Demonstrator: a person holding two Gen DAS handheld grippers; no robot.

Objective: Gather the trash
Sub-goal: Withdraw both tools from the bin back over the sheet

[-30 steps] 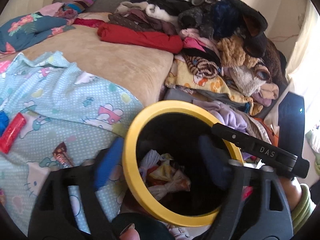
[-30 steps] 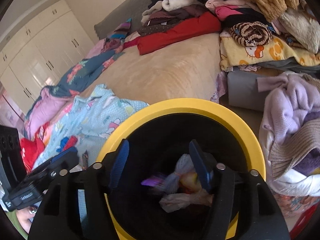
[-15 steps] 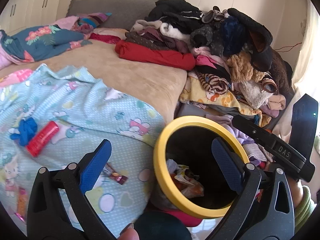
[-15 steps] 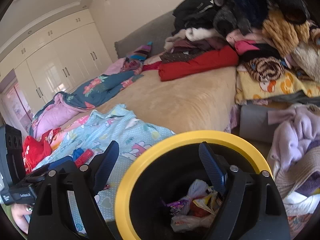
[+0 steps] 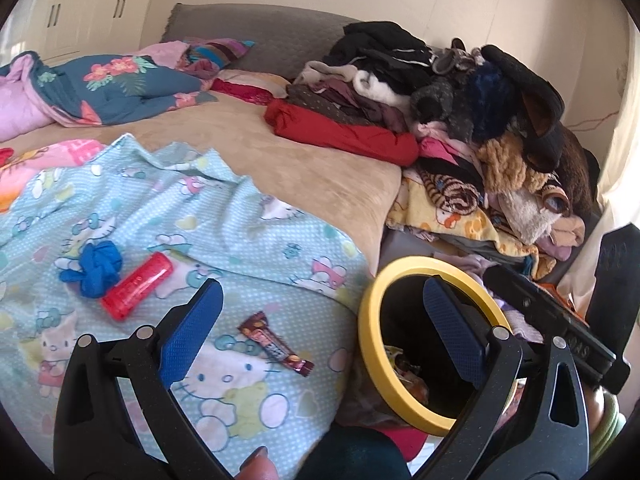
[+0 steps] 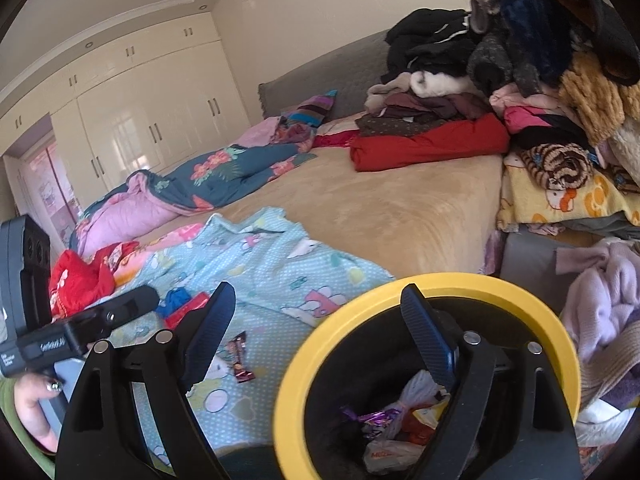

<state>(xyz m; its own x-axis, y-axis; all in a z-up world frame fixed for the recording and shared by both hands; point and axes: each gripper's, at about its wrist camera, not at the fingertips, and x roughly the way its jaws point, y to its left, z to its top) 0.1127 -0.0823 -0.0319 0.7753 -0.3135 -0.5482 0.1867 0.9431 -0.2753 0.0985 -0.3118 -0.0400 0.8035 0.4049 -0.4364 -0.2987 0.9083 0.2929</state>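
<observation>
Left tongs (image 5: 320, 316): spread wide with nothing between the blue pads, hanging over the near edge of the bed, one pad above the sheet and the other above the bin's mouth.
Right tongs (image 6: 316, 320): also spread wide and holding nothing; the right-hand pad sits inside the bin's rim, the other over the sheet.
Bin (image 6: 520, 300): black with a yellow rim, standing just beside the bed's near corner; crumpled wrappers and a tied plastic bag lie at its bottom.
Candy wrapper (image 5: 275, 343): brown and shiny, flat on the cartoon-cat sheet, near the bin and between the left pads in that view; it shows as well in the right view (image 6: 239, 357).
Red tube (image 5: 137, 285): lying on the sheet farther left, touching a blue knotted glove (image 5: 93, 269).
Sheet (image 5: 224, 216): pale blue with cartoon cats, spread over the near part of the bed.
Bed (image 6: 384, 208): tan cover, with a floral quilt (image 5: 116, 88) at the far side.
Clothes pile (image 5: 472, 100): stacked high at the bed's right side, behind the bin.
</observation>
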